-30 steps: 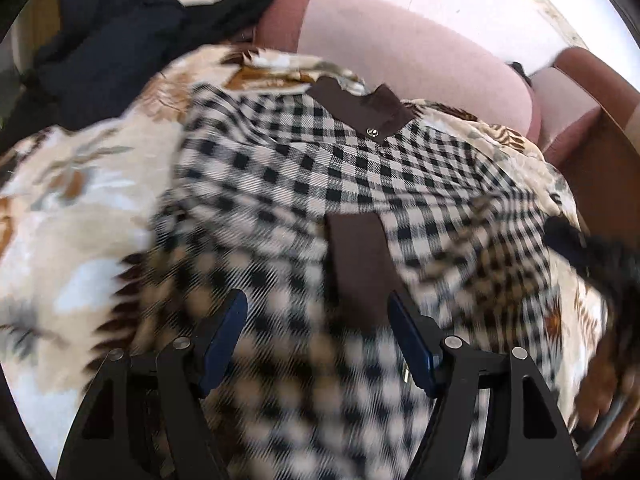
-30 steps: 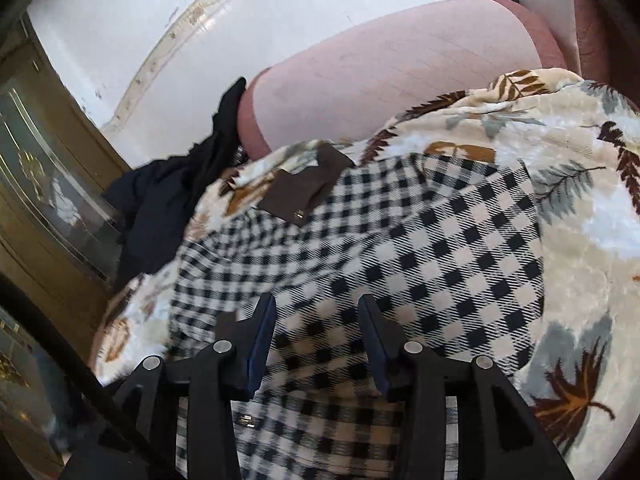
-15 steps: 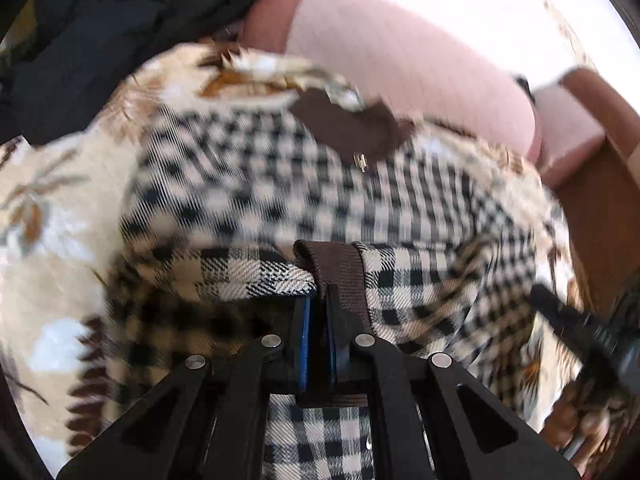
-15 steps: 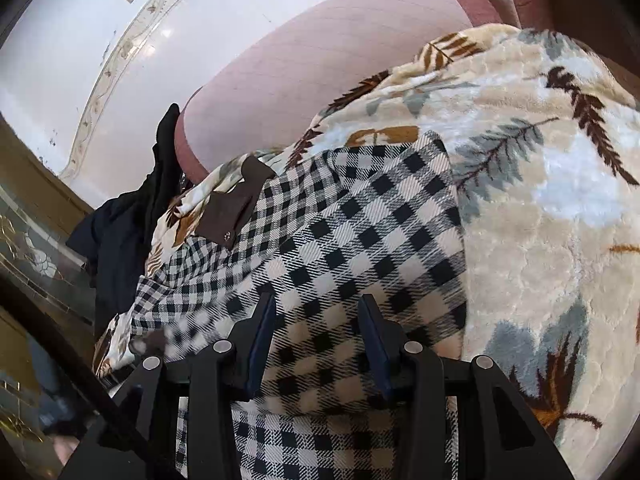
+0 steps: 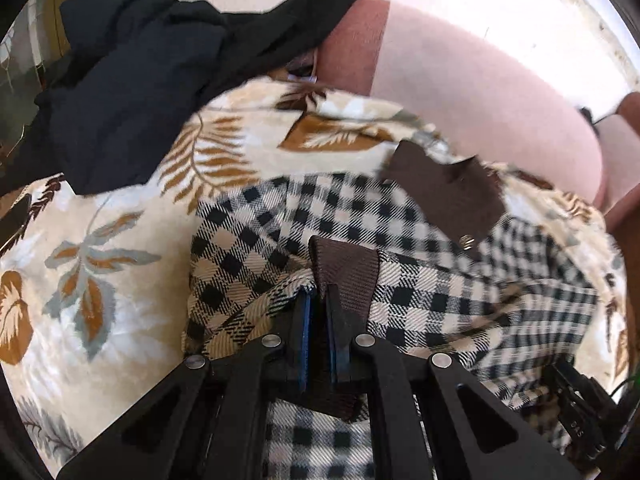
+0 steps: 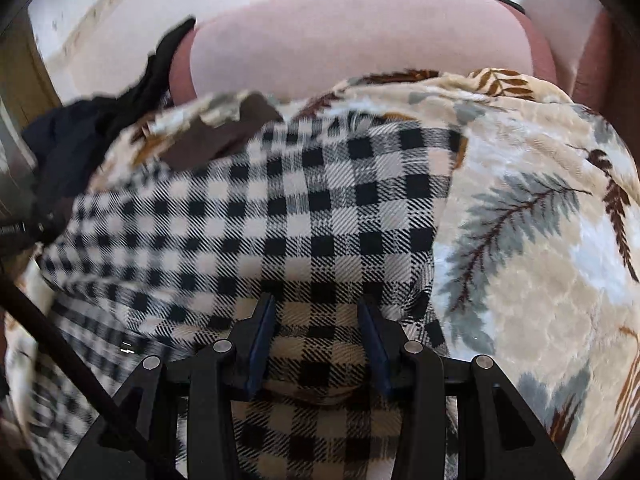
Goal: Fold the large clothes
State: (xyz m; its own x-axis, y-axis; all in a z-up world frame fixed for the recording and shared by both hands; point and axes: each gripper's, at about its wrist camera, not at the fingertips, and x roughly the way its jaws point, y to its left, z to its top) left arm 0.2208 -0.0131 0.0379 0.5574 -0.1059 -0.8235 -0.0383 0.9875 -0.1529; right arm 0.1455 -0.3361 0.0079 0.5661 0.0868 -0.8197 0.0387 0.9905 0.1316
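A: So, where is the checked shirt [image 5: 420, 300]?

B: Spread on the leaf-print blanket [image 5: 100, 240] over the pink sofa [image 5: 480, 92], beside dark clothes [image 5: 132, 80].

A: And the left gripper [image 5: 319, 304]?

B: Clamped on the brown cuff [image 5: 348, 268], the cloth bunched up around it.

A: The right gripper [image 6: 316, 316]?

B: Its jaws stand apart, a fold of checked cloth bulging between them; whether they pinch it, I cannot tell.

A cream plush blanket with a leaf print [image 5: 120, 240] is spread mid-frame; a pink upholstered sofa cushion [image 6: 360, 40] is seen above.
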